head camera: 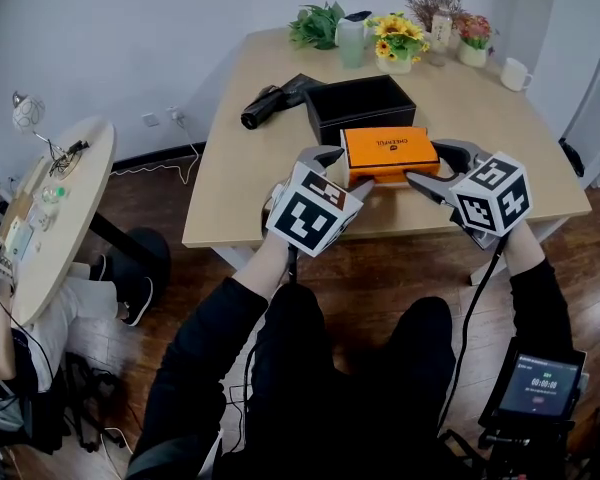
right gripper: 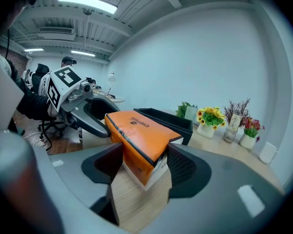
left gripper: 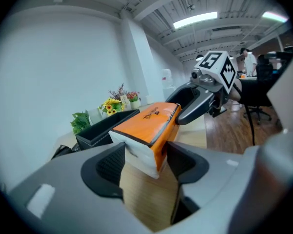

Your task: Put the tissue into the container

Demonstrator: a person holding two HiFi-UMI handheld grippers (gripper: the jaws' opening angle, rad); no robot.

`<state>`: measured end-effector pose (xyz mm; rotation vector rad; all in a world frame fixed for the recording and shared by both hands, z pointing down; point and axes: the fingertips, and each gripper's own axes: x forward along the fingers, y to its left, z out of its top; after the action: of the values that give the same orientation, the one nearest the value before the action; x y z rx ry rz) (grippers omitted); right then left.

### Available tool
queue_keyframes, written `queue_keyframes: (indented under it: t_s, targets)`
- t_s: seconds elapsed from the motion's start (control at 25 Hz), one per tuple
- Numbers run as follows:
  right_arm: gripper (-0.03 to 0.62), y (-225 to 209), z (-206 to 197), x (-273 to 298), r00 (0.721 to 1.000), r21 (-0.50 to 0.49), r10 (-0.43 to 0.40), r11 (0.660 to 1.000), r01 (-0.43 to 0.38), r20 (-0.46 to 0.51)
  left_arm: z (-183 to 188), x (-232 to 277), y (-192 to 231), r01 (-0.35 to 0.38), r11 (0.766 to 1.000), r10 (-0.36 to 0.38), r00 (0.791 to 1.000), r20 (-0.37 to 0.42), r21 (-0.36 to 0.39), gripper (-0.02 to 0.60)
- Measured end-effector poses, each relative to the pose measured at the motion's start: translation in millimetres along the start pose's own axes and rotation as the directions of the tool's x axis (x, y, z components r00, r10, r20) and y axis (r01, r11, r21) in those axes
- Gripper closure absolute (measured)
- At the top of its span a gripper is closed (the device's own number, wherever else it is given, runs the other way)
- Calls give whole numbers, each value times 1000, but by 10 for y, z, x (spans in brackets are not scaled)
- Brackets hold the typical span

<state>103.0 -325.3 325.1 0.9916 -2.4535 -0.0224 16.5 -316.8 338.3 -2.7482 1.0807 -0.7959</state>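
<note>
An orange and white tissue pack (head camera: 390, 153) lies near the table's front edge, just in front of the open black container (head camera: 365, 120). My left gripper (head camera: 345, 168) is shut on the pack's left end and my right gripper (head camera: 432, 164) on its right end. In the left gripper view the pack (left gripper: 146, 123) is wedged between the pads of the left gripper (left gripper: 144, 162), with the container (left gripper: 102, 126) behind it. In the right gripper view the pads of the right gripper (right gripper: 144, 162) press the pack (right gripper: 136, 133) on both sides, and the container (right gripper: 161, 118) is beyond.
Flower pots (head camera: 398, 43), a leafy plant (head camera: 318, 25) and a white mug (head camera: 515, 73) stand along the table's far edge. A black cylindrical object (head camera: 265, 106) lies left of the container. A round side table (head camera: 60, 208) with a seated person is at the left.
</note>
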Motion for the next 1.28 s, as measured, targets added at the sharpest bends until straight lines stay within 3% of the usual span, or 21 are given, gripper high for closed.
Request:
queue_keyframes:
  t_s: [0.44,1.28]
  targets:
    - [306,-85,849,-274,991,-156,-25,987,45,128,641,-459,312,-98,990,81,983,166,97,334]
    - [307,-354,1468,-115,985,-237,-51,967,90,165,1001,-501,876,-145,985,125,975,182,99,337]
